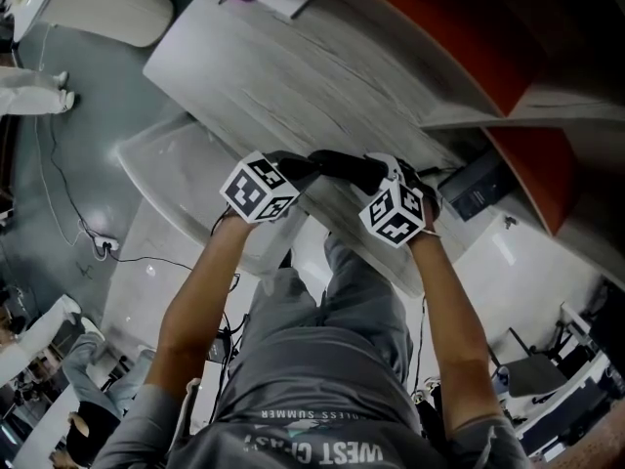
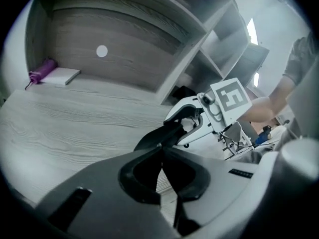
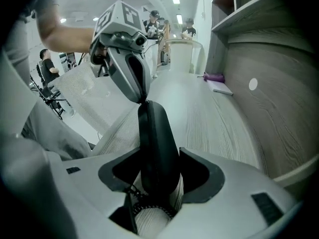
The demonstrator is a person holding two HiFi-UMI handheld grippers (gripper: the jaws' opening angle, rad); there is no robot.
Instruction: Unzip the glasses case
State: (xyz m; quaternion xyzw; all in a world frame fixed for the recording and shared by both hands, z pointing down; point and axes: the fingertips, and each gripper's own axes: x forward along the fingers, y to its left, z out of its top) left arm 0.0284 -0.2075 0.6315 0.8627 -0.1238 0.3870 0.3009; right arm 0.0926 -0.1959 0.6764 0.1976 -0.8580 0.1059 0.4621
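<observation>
**Glasses Case Held Between Both Grippers Above the Desk Edge**

1. Position of the case. The black glasses case is off the surface, suspended between the two grippers over the near edge of the wood-grain desk. In the head view it lies roughly level, spanning from one gripper to the other.

2. Right gripper. The jaws stand wide and grasp the body of the case at its near end. Both pads bear on the long sides. The zipper seam runs along the top of the case, away from the camera.

3. Left gripper. The jaws are clenched to a fine pinch on the far tip of the case, at the end of the seam. A small bright glint sits at the pinch point; it is too small to identify.

4. Orientation. Both grippers point downward and inward, tips facing each other, with the marker cubes uppermost.

5. Surroundings. A purple object and a white notepad lie together at the back of the desk, well apart from the case.
</observation>
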